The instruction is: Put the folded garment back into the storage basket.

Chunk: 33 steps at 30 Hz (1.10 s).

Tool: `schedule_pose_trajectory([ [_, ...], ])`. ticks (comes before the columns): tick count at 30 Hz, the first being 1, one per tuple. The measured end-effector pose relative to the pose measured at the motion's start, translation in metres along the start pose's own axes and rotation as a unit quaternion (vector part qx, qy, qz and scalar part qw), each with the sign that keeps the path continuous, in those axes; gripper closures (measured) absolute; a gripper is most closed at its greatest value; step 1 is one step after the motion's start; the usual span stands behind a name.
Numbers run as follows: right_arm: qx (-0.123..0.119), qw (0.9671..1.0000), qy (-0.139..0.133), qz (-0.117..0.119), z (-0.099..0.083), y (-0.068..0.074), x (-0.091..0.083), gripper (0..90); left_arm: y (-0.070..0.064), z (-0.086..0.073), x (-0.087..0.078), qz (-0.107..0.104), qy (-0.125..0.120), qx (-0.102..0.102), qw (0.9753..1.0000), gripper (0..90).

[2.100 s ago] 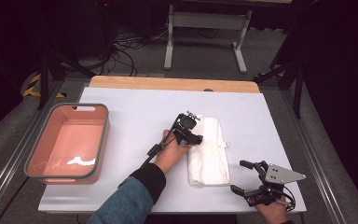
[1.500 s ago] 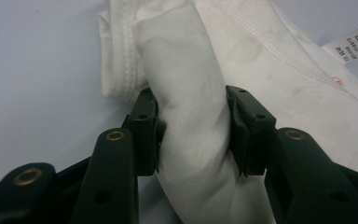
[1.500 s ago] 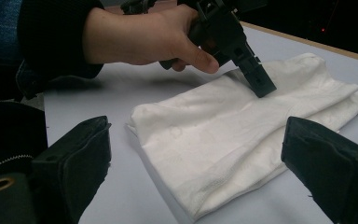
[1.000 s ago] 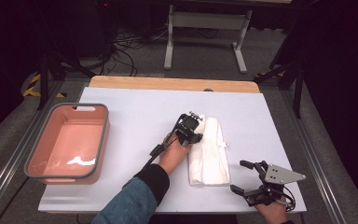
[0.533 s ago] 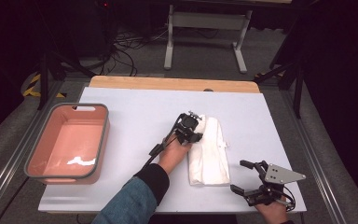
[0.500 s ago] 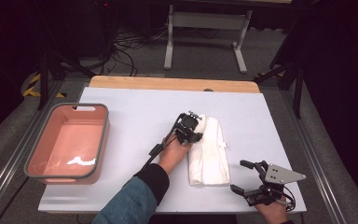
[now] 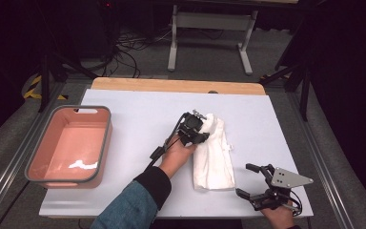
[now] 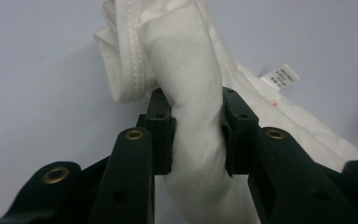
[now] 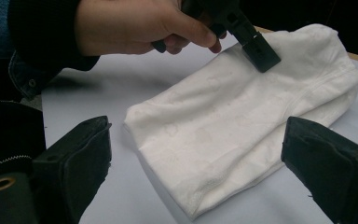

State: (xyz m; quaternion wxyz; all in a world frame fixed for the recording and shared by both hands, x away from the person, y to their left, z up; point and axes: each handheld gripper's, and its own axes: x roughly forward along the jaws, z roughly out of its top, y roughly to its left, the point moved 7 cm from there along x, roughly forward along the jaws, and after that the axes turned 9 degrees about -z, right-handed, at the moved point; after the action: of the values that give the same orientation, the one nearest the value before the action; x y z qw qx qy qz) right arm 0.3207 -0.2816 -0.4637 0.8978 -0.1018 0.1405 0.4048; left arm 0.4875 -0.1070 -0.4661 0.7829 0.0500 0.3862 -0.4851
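Note:
A folded white garment (image 7: 214,155) lies lengthwise on the white table, right of centre. My left gripper (image 7: 201,134) sits at the garment's far left part, shut on a bunched fold of the white cloth (image 8: 193,116) pinched between its two pads. A small label (image 8: 280,74) shows on the garment beyond. My right gripper (image 7: 251,182) rests near the table's front right corner, open and holding nothing, a little right of the garment's near end (image 9: 223,135). The left hand (image 9: 135,25) and its gripper show beyond the garment in the right gripper view.
A salmon-pink tub (image 7: 71,145) with a grey rim stands at the table's left side. A wooden strip (image 7: 176,86) runs along the far edge. Bare table surface (image 7: 138,114) lies between tub and garment. Cables and a stand sit on the floor beyond.

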Motion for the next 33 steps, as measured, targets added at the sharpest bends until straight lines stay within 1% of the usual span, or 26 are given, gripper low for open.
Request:
schedule_pose_trajectory([
  [5, 0.000, 1.0000, 0.000, -0.001, 0.000, 0.000, 0.000, 8.9, -0.009, 0.007, -0.011, 0.006, -0.012, 0.019, 0.9997, 69.8],
  [10, 0.000, 1.0000, -0.001, -0.002, 0.000, 0.000, 0.000, 8.9, -0.020, 0.014, -0.022, 0.006, -0.025, 0.038, 0.9990, 69.9],
  [11, 0.000, 1.0000, -0.001, -0.001, 0.000, 0.000, -0.001, 8.9, -0.023, 0.015, -0.026, 0.011, -0.027, 0.047, 0.9984, 69.8],
  [12, 0.000, 1.0000, -0.001, -0.001, 0.000, 0.000, -0.001, 8.9, -0.025, 0.017, -0.029, 0.013, -0.032, 0.053, 0.9980, 69.8],
  [13, 0.001, 1.0000, -0.001, -0.001, 0.000, 0.000, -0.001, 8.9, -0.026, 0.018, -0.031, 0.009, -0.033, 0.055, 0.9979, 69.8],
  [15, 0.001, 1.0000, -0.001, 0.000, 0.000, 0.000, -0.001, 8.9, -0.031, 0.021, -0.036, 0.003, -0.044, 0.055, 0.9975, 69.8],
  [17, 0.000, 1.0000, -0.001, 0.000, 0.001, 0.000, 0.000, 8.9, -0.034, 0.023, -0.042, 0.002, -0.045, 0.062, 0.9971, 69.9],
  [21, 0.000, 1.0000, -0.001, 0.000, 0.000, 0.000, -0.001, 8.9, -0.041, 0.028, -0.050, -0.002, -0.055, 0.068, 0.9962, 69.8],
  [22, 0.000, 1.0000, -0.002, 0.000, 0.001, 0.000, 0.000, 8.8, -0.042, 0.028, -0.052, -0.002, -0.055, 0.072, 0.9959, 69.8],
  [24, 0.000, 1.0000, -0.002, 0.000, 0.001, 0.001, -0.001, 8.8, -0.044, 0.029, -0.054, -0.004, -0.058, 0.072, 0.9957, 69.8],
  [25, -0.001, 1.0000, -0.003, 0.000, 0.001, 0.000, -0.001, 8.9, -0.046, 0.030, -0.059, -0.008, -0.061, 0.075, 0.9953, 69.8],
  [28, -0.001, 1.0000, -0.002, 0.000, 0.001, 0.001, -0.001, 8.8, -0.048, 0.031, -0.063, -0.013, -0.067, 0.077, 0.9947, 69.8],
  [29, -0.002, 1.0000, -0.003, 0.000, 0.001, 0.001, 0.000, 8.8, -0.050, 0.033, -0.067, -0.017, -0.075, 0.085, 0.9934, 69.8],
  [31, -0.002, 1.0000, -0.003, -0.001, 0.001, 0.001, -0.001, 8.8, -0.052, 0.034, -0.071, -0.023, -0.084, 0.087, 0.9924, 69.8],
  [33, -0.002, 1.0000, -0.003, 0.000, 0.001, 0.001, -0.001, 8.8, -0.055, 0.036, -0.077, -0.035, -0.097, 0.092, 0.9904, 69.8],
])
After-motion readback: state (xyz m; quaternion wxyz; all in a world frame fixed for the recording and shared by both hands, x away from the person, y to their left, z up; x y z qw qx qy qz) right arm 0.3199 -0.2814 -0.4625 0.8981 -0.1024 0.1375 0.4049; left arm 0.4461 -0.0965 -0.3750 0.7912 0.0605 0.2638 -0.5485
